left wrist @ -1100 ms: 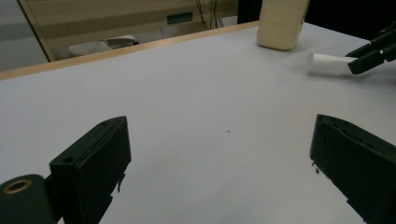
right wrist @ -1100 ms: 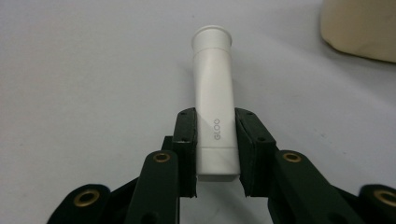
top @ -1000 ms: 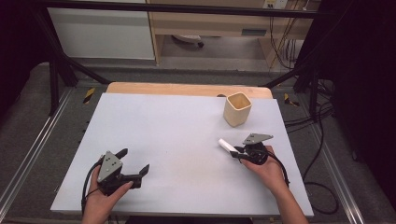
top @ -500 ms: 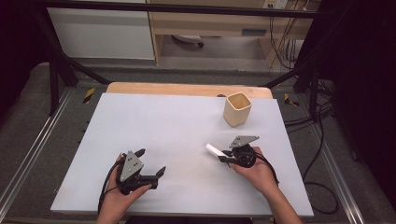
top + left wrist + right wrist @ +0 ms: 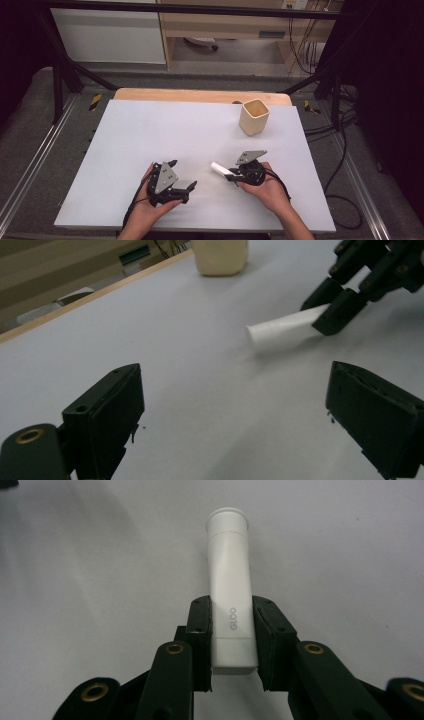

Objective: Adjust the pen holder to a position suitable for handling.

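Two tools are working low over the bench: right tool is gripping a white tube; left tool is gaping wide, empty.

beige cup top cut off, tube sides behind pads

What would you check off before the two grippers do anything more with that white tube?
1. Right gripper has a firm hold on the white tube: ok, both pads press its sides.
2. Tube's capped end sticks out free of the jaws: ok.
3. Left gripper is open and holds nothing: ok; its jaws have just been closing a little, with nothing between them.
4. Left gripper lined up with the tube's free end: not ok, the tube lies ahead and off to one side.
5. Beige cup out of the way: ok, far back on the table.
6. Cap tight or loose: cannot tell.
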Demonstrator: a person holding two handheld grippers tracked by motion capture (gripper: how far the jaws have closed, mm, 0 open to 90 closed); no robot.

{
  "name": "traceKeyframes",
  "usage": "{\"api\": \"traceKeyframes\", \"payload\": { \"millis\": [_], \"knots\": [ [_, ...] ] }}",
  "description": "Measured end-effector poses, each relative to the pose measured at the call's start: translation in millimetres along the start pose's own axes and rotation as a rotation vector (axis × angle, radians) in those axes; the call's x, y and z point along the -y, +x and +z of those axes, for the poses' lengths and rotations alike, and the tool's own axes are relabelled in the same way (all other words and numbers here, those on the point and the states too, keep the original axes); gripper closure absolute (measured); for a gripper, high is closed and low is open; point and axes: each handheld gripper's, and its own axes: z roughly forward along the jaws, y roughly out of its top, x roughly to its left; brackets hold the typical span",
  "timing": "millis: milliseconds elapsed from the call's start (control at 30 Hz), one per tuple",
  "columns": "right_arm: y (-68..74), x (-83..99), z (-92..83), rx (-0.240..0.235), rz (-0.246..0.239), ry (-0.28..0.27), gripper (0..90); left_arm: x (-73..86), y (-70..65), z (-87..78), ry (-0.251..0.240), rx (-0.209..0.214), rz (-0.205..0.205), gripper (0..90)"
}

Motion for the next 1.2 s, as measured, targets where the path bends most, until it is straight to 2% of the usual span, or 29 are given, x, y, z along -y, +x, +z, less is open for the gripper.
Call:
{"api": "traceKeyframes", "payload": {
  "millis": [67, 233, 433, 567, 733, 867, 1033, 1133, 1200],
  "knots": [
    [3.8, -2.5, 0.7, -0.006, -0.007, -0.004, 71.0, -0.6, -5.1, -1.3, -0.006, 0.008, 0.015, 9.0],
    [16.8, -2.2, 3.2, -0.024, -0.037, 0.019, 71.1, -1.0, -14.6, 3.5, 0.018, -0.002, 0.109, 9.2],
    [21.5, -1.4, 6.3, -0.023, -0.045, 0.042, 71.0, 0.0, -25.6, 7.0, 0.045, -0.017, 0.196, 9.7],
    [24.8, -3.4, 4.3, -0.029, -0.049, 0.037, 71.0, 1.5, -29.9, 9.1, 0.061, -0.039, 0.243, 9.9],
    [30.4, -1.6, 6.2, -0.045, -0.059, 0.063, 71.0, 1.5, -33.6, 10.1, 0.07, -0.062, 0.285, 11.5],
    [33.8, -3.4, 5.9, -0.056, -0.071, 0.071, 71.0, 2.9, -34.3, 11.2, 0.082, -0.076, 0.291, 12.4],
    [38.2, -5.8, 5.7, -0.067, -0.081, 0.076, 71.0, 2.5, -38.6, 11.1, 0.078, -0.105, 0.348, 13.4],
    [38.9, -6.3, 5.6, -0.068, -0.081, 0.081, 71.0, 3.2, -43.5, 12.1, 0.087, -0.119, 0.404, 14.4],
    [39.2, -6.2, 5.6, -0.069, -0.08, 0.081, 71.0, 3.2, -45.9, 13.0, 0.087, -0.118, 0.417, 14.8]
  ]
}}
